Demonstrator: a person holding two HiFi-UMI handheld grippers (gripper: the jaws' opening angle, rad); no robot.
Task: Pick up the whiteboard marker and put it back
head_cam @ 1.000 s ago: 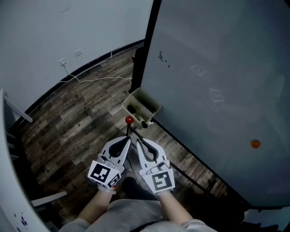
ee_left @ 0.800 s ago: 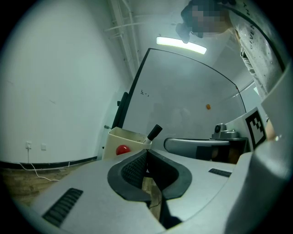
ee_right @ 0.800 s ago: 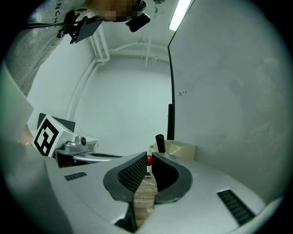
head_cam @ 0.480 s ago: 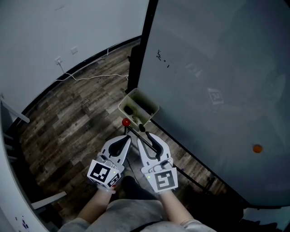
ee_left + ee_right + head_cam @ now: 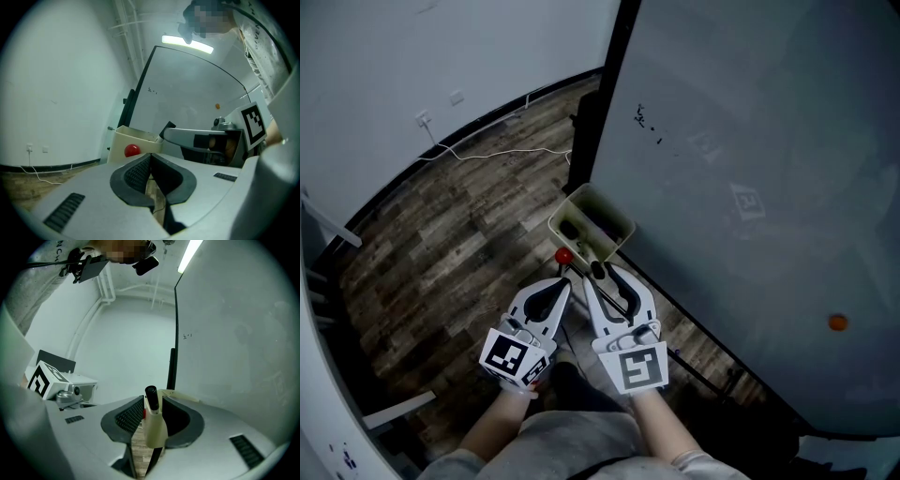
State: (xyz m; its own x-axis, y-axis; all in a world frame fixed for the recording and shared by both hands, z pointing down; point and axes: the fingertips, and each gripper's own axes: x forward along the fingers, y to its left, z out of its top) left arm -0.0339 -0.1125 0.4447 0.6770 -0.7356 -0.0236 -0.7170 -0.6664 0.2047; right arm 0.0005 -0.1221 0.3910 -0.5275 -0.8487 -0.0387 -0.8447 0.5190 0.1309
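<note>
Fingers (image 5: 125, 417) of the right gripper (image 5: 152, 409) are clamped on the whiteboard marker (image 5: 153, 425), whose black tip pokes past them toward the beige tray (image 5: 617, 219) at 12 o'clock, beside the whiteboard (image 5: 750, 141). Alongside at 9 o'clock, the left gripper (image 5: 150, 159) has its fingers pressed together on nothing. A red knob (image 5: 564, 255) sits by the tray's near wall, at 11 o'clock of the marker, and a white cable (image 5: 502, 152) lies on the wood floor (image 5: 441, 253) beyond.

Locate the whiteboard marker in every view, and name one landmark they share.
Head view: marker at centre, gripped by the right gripper.
Left gripper view: marker, black cap just right of centre.
Right gripper view: marker bottom centre, between the jaws.
Shared landmark: cream box.
</note>
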